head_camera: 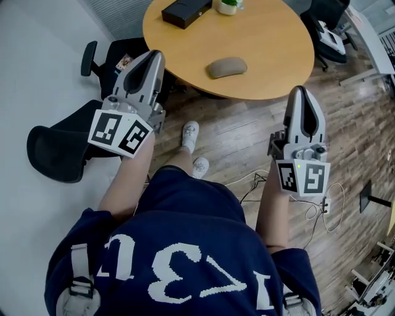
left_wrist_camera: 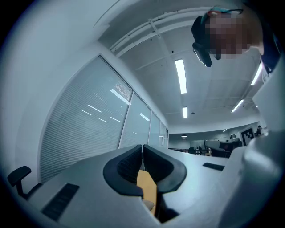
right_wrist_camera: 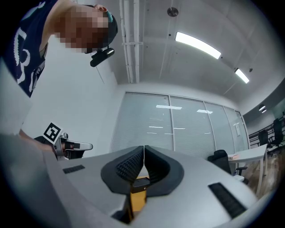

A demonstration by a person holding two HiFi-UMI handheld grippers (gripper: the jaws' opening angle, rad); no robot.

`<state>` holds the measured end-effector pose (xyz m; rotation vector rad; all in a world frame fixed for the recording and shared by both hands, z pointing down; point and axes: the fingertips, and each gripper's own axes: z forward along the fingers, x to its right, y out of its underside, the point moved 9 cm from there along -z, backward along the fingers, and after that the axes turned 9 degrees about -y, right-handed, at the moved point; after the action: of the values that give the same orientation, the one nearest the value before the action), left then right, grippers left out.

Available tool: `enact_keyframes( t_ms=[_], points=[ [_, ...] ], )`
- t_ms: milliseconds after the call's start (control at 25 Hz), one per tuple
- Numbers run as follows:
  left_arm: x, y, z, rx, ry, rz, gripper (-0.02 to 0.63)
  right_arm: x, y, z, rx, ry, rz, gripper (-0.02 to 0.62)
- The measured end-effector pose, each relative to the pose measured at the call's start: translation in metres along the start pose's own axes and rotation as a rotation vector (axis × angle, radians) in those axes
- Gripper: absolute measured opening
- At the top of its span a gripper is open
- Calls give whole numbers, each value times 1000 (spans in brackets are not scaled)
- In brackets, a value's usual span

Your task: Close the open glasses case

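**Grey tools shut and empty, target well ahead**

On the grey plastic left gripper [left_wrist_camera: 142, 149] and the grey plastic right gripper [right_wrist_camera: 144, 151], the ribbed black pads are pressed together with nothing between them. Both are held up in front of the person, noses tipped slightly upward, short of the round light-wood table [head_camera: 271, 43].

The 1 relation that matters is that the black rectangular case [head_camera: 187, 11] lies ahead, at the table's far rim. I take it for the open glasses case, though its lid is too small to read. Its long axis runs diagonally, from near-left to far-right. It sits more in line with the left gripper, so that hand looks the nearer. A taupe oval case [head_camera: 227, 66] lies closer, roughly between the 2 grippers, and looks already shut. A small potted plant [head_camera: 228, 6] stands just beside the black case.

Only the head view shows the table and both cases. The 2 gripper views, tilted up, miss them entirely and show ceiling lights and blinded glass partitions. They alone show the pads meeting.
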<state>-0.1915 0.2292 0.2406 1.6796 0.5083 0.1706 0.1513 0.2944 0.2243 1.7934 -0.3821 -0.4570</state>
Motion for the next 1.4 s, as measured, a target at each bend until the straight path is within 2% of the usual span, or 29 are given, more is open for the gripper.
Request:
enact_keyframes(
  t_ms=[200, 440, 640, 960, 1160, 1400],
  points=[
    [-10, 2, 30, 11, 6, -17, 25, 10, 0, 22, 0, -5, -23, 28],
    [-20, 5, 89, 27, 31, -41, 25, 42, 2, 67, -1, -2, -41, 29],
    [-46, 10, 143, 34, 27, -59, 25, 70, 7, 116, 26, 16, -74, 28],
    [-89, 18, 222, 22, 51, -72, 25, 105, 31, 191, 13, 29, -63, 28],
    [-107, 21, 253, 11, 58, -79, 25, 116, 41, 219, -12, 29, -52, 28],
    [-110, 33, 271, -24, 39, -86, 25, 135, 52, 231, -28, 22, -22, 28]
  ],
)
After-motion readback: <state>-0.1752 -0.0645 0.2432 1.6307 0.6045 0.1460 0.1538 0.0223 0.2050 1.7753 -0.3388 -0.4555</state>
